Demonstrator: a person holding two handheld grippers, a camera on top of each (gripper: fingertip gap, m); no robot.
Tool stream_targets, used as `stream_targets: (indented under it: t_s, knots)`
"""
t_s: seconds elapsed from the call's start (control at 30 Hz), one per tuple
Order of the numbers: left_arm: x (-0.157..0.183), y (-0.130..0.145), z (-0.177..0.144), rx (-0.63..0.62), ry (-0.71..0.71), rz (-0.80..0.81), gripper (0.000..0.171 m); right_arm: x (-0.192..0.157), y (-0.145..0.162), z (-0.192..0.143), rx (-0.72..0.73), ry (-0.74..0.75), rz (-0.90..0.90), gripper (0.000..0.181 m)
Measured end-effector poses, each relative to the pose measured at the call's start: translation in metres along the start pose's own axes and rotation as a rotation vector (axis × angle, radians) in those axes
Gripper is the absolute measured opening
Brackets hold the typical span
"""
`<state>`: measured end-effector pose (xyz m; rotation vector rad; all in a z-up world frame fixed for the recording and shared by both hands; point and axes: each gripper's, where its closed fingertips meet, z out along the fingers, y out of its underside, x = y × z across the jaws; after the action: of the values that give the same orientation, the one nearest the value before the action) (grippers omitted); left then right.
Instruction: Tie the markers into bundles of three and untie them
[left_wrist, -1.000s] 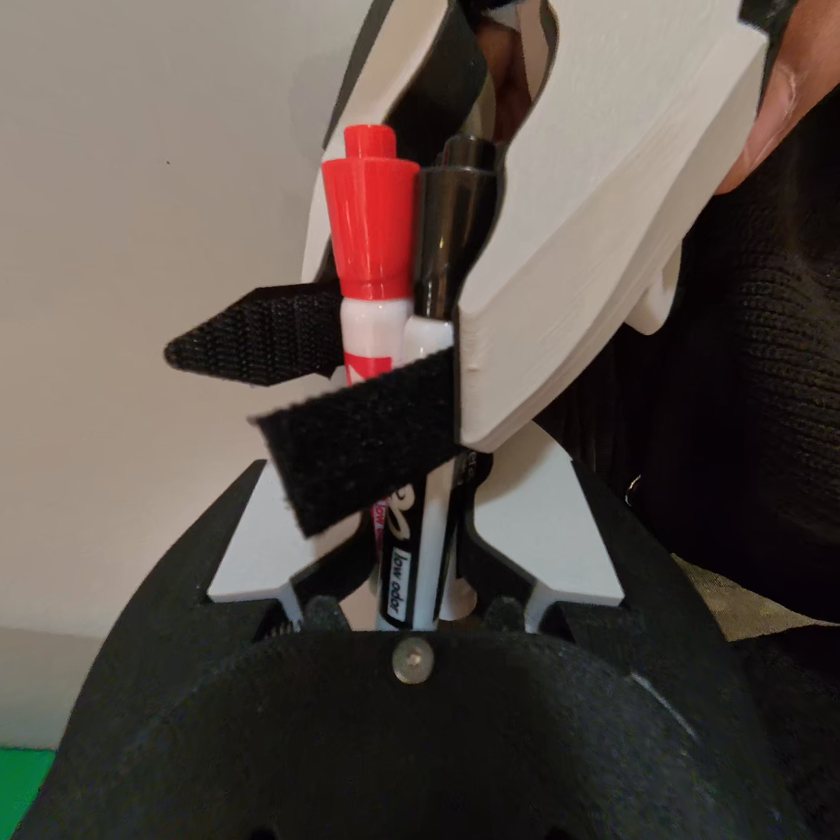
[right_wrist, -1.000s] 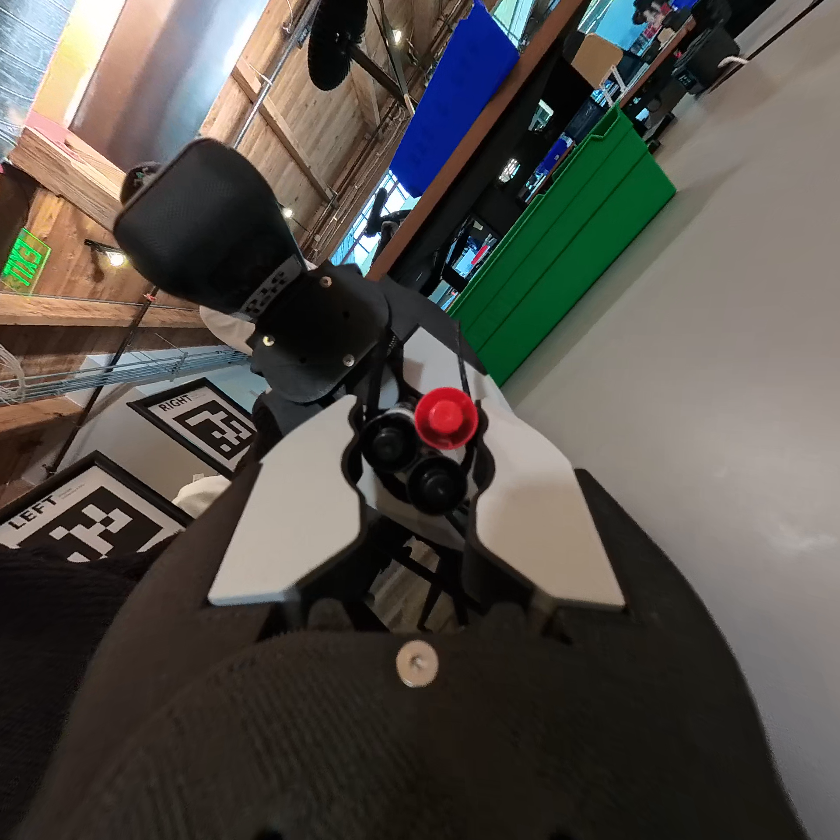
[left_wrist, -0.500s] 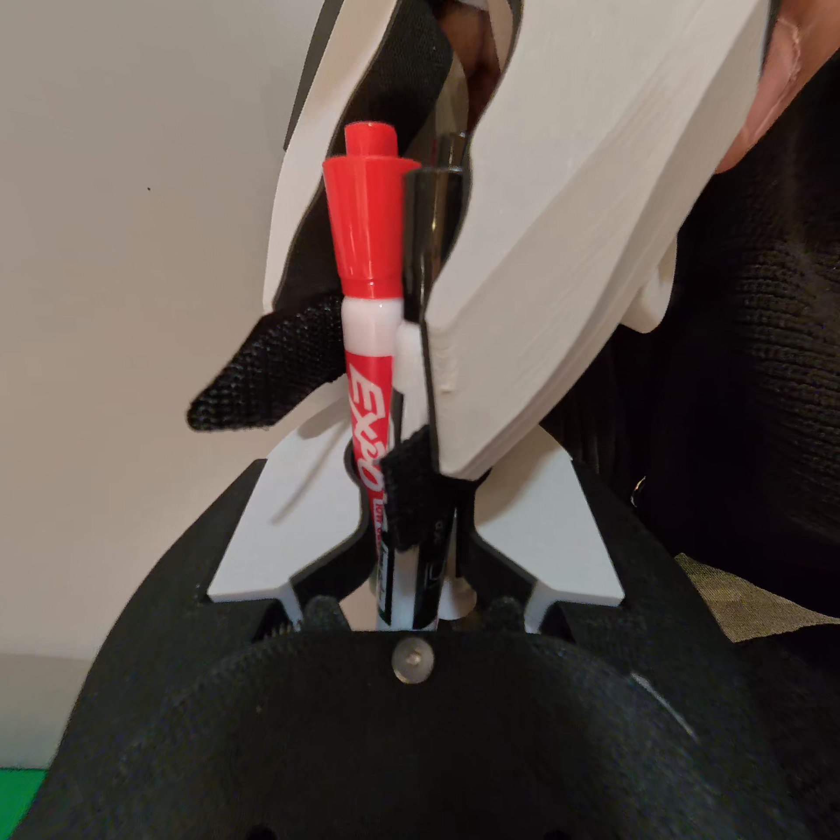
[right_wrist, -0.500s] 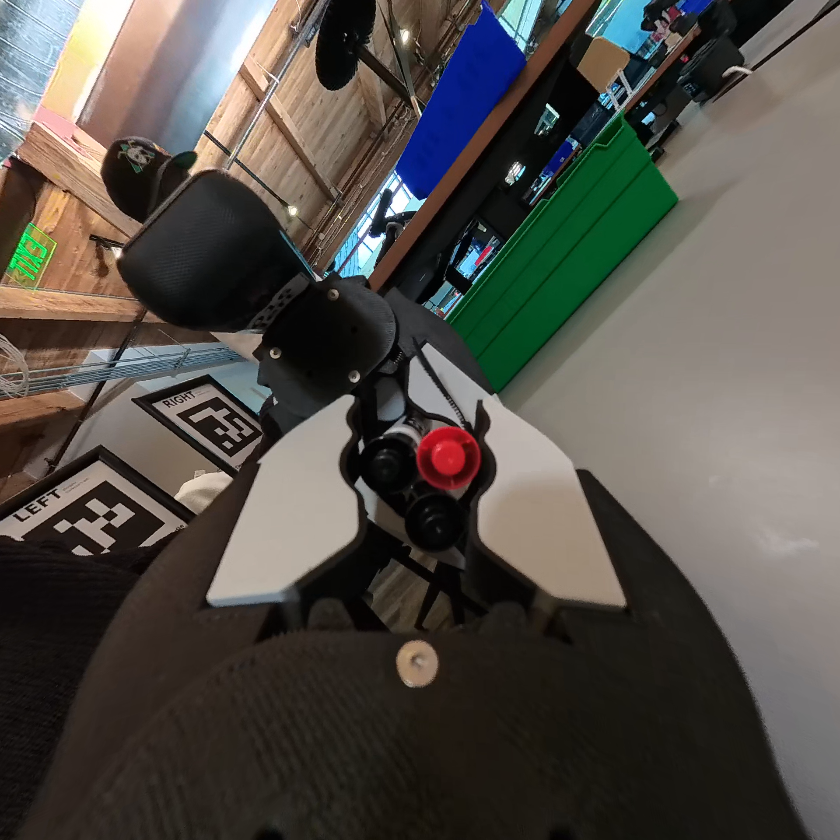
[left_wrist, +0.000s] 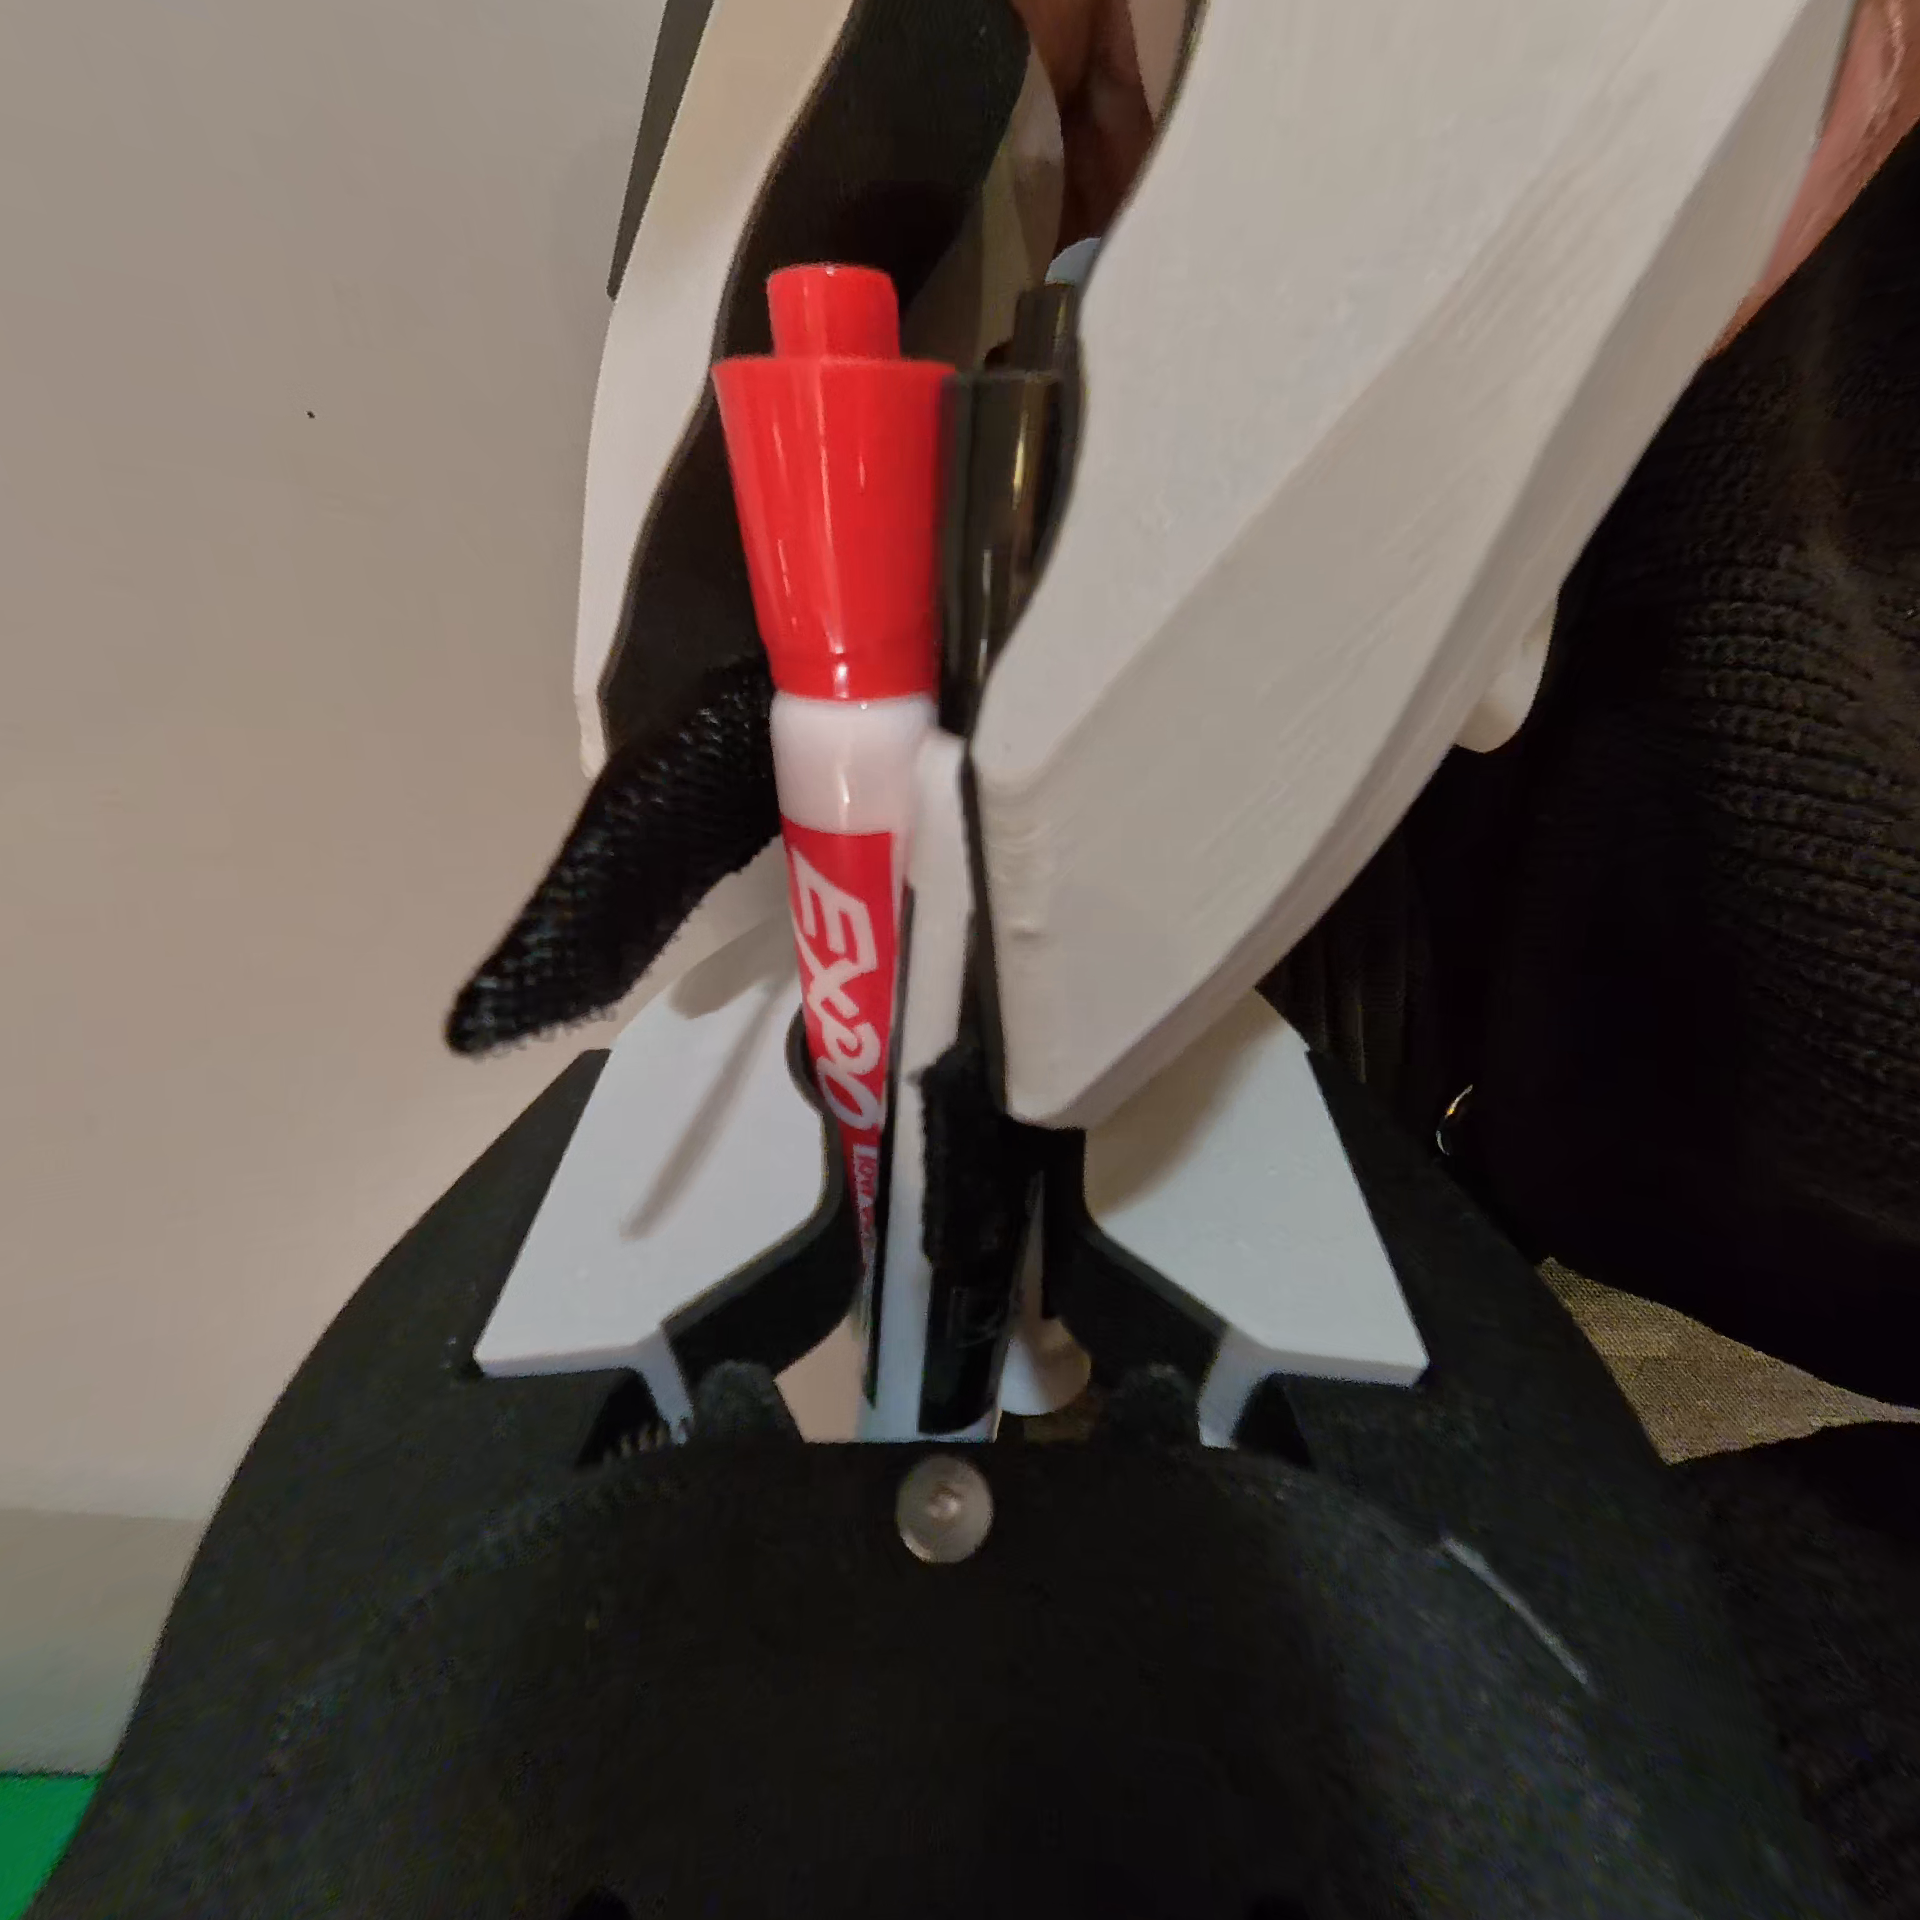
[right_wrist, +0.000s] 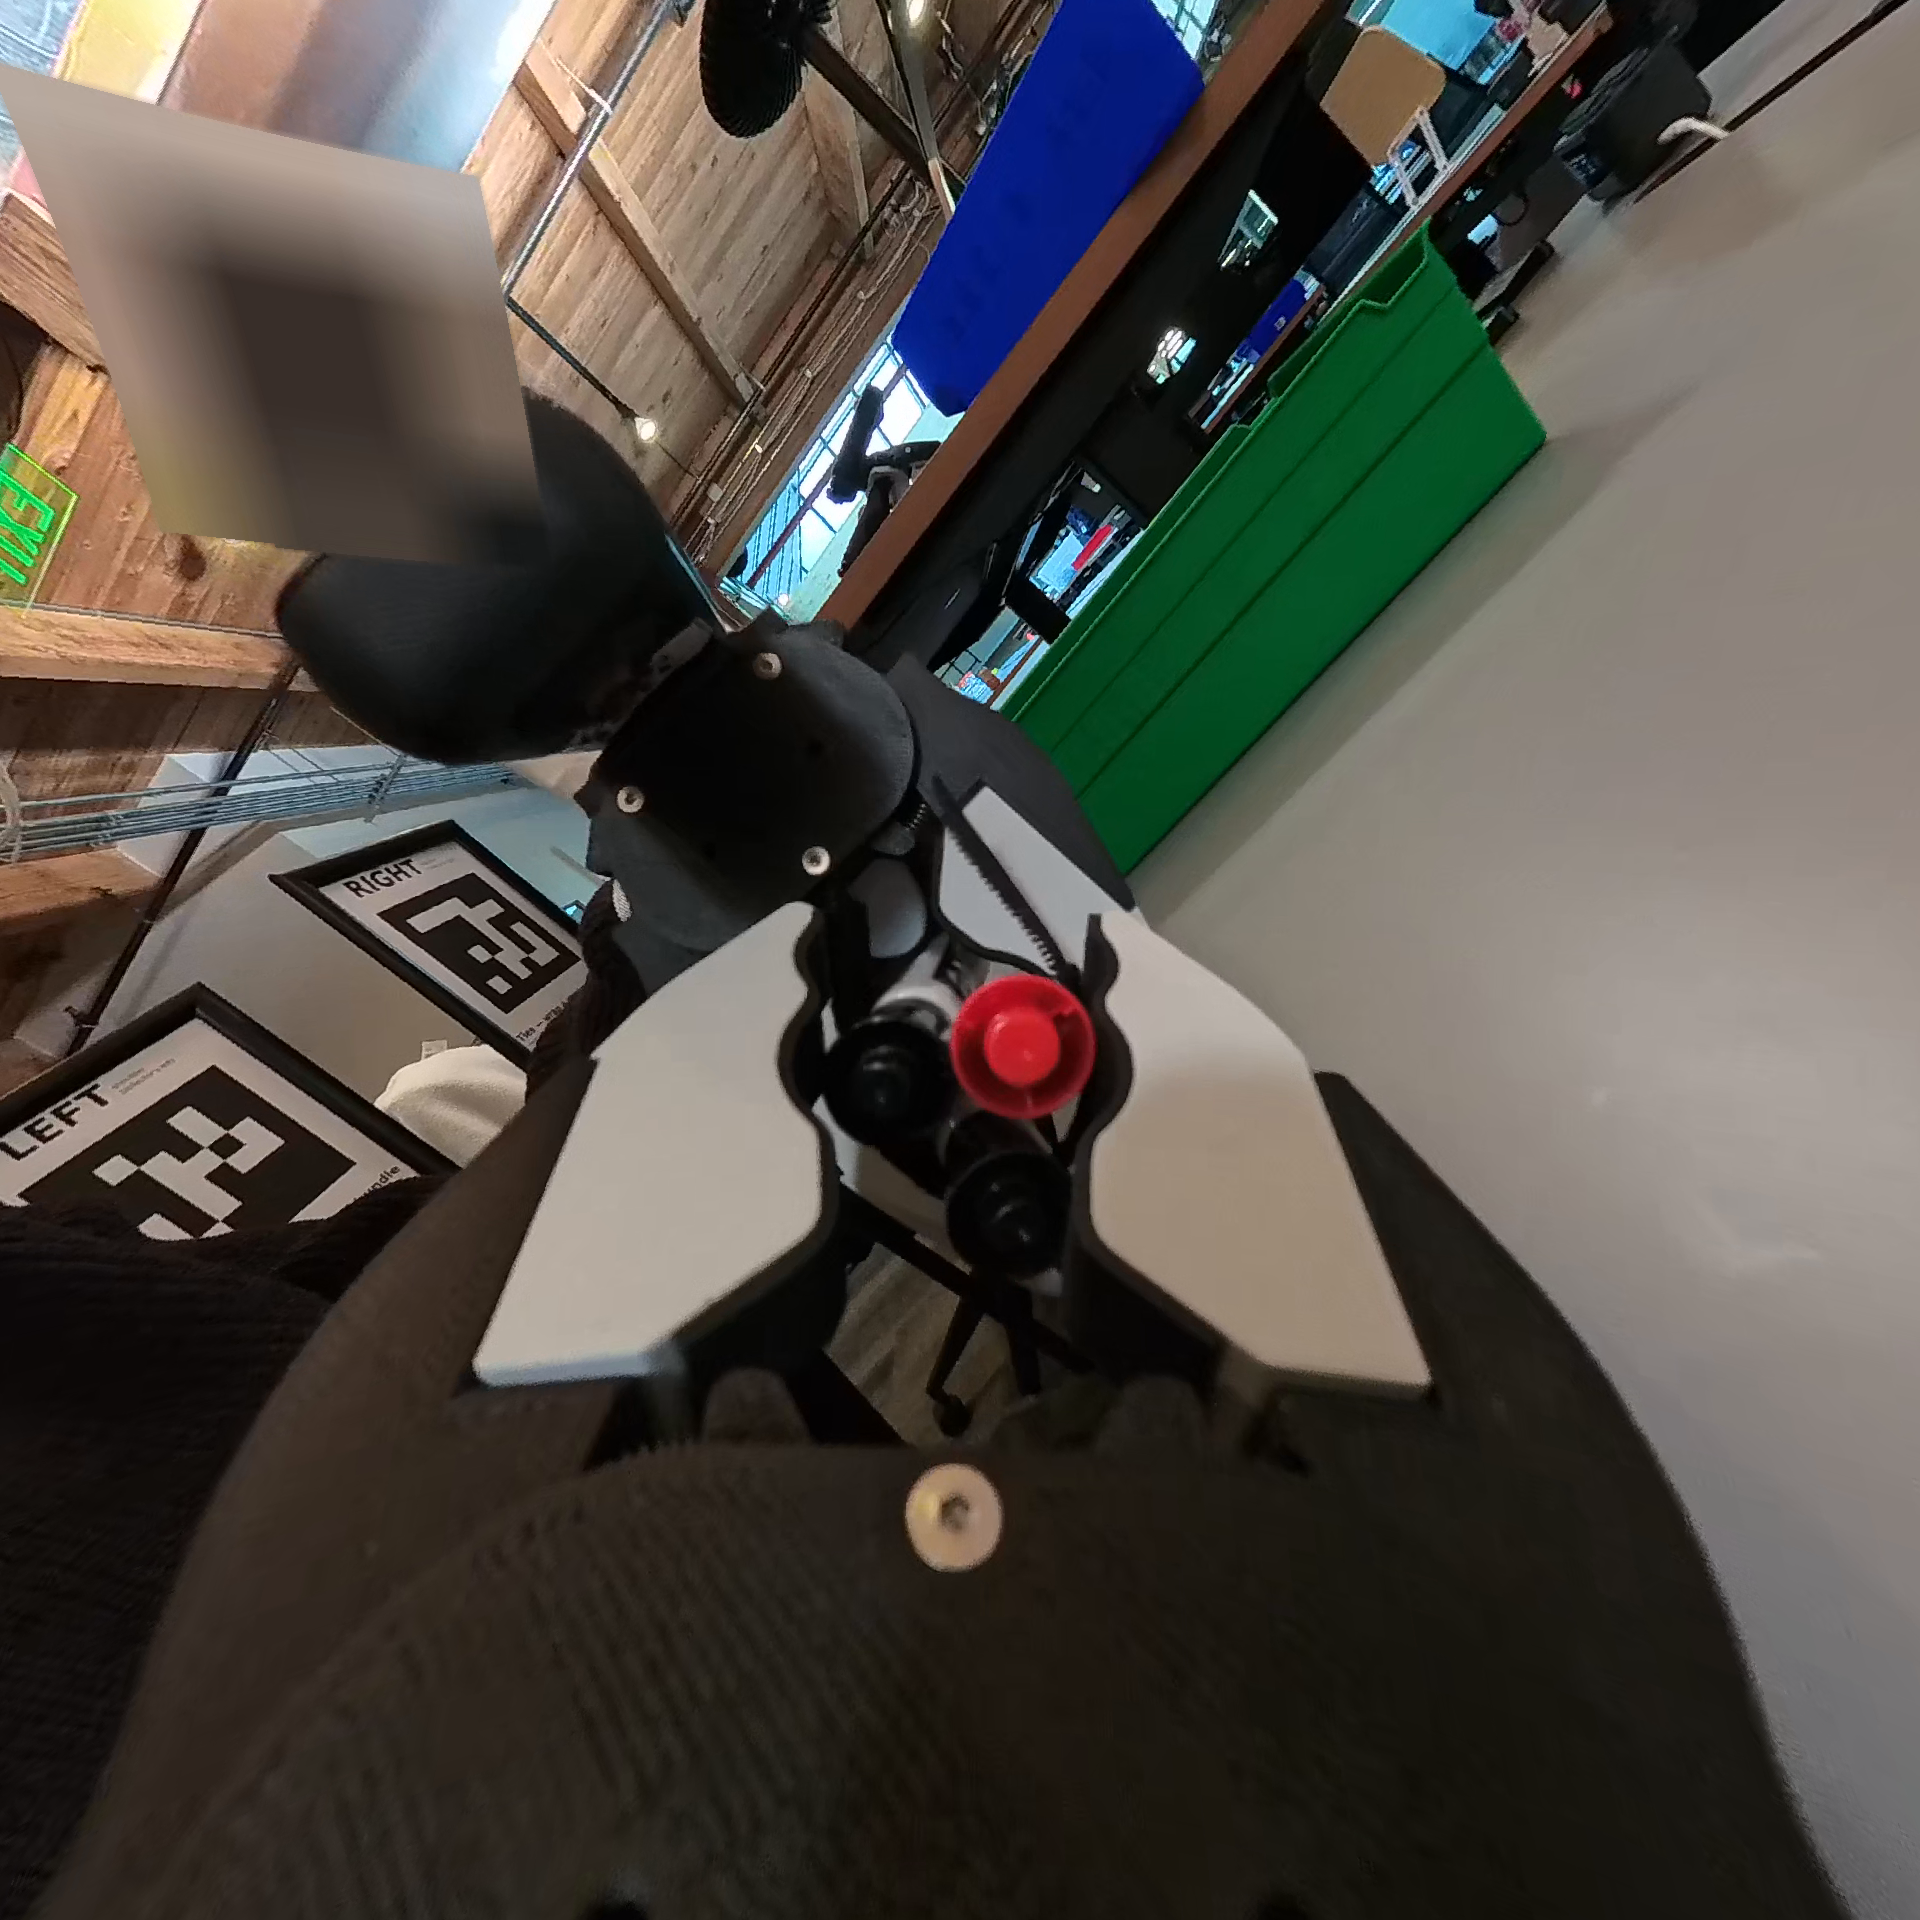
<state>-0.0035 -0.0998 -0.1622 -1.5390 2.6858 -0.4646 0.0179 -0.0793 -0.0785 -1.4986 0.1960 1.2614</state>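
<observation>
From where I sit, the right wrist view gives me most of the room, tilted hard over. A pale grey floor (right_wrist: 1558, 935) runs off to the right, with stacked green bins (right_wrist: 1299, 582) standing along it. Behind them I see a long wooden-edged table (right_wrist: 1039, 436) and a blue panel (right_wrist: 1039, 177). Rough timber planks (right_wrist: 644, 197) cover the wall or ceiling, I can't tell which, and a black fan (right_wrist: 748, 52) hangs there. Daylight comes through windows (right_wrist: 831, 488) farther back. Two framed black-and-white marker signs (right_wrist: 457, 935) lean low down. The left wrist view shows only a plain cream wall (left_wrist: 260, 520).
</observation>
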Motion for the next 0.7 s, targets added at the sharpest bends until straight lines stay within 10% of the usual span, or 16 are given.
stream_targets:
  t_s: [0.7]
  knots:
    - [0.0050,0.0037,0.0027,-0.028,0.020,-0.014,0.043,0.0051,0.0053,-0.0019,-0.032,0.037,-0.014,0.042]
